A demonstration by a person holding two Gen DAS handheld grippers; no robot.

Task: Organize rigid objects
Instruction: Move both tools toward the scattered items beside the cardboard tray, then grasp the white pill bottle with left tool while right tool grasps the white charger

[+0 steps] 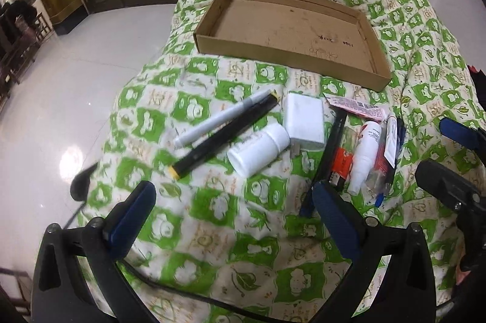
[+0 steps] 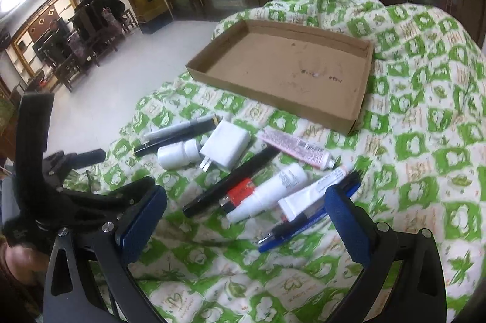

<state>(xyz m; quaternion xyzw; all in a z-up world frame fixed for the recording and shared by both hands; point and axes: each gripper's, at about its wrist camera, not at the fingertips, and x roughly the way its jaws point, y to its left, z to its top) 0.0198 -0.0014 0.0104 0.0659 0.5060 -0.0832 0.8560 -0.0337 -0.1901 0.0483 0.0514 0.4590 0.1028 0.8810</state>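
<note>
The things I have to sort lie in a loose heap on the green patterned quilt [image 1: 212, 201], on the near side of the empty cardboard tray [image 1: 291, 49], which sits toward the quilt's far edge. Nothing is in the tray yet, so I judge the task barely begun.

The biggest risk is the crowding. The black marker [image 1: 224, 134] lies against the grey pen [image 1: 221, 118], and the white bottle [image 1: 258, 151] touches the white charger [image 1: 303, 121]. Closing on 1 of these could drag its neighbour along or knock it aside. The bottle is round and lies on its side, so a glancing pinch may roll it toward the quilt's left edge, where the floor drops away. The soft, rumpled quilt gives under pressure, so a thin pen could sink into a fold and slip from the pads. On the right, the black pen [image 2: 231, 180], spray bottle [image 2: 267, 192], white tube [image 2: 316, 189] and blue pen [image 2: 303, 225] overlap; lifting 1 may tip the rest. The pink tube [image 2: 297, 149] lies just beyond them, near the tray's front wall.

My left claw [image 1: 234, 219] is spread wide, holding nothing, hovering just short of the marker and bottle. My right claw [image 2: 246, 219] is equally wide and empty, its right pad close beside the blue pen, though I cannot tell if it touches.
</note>
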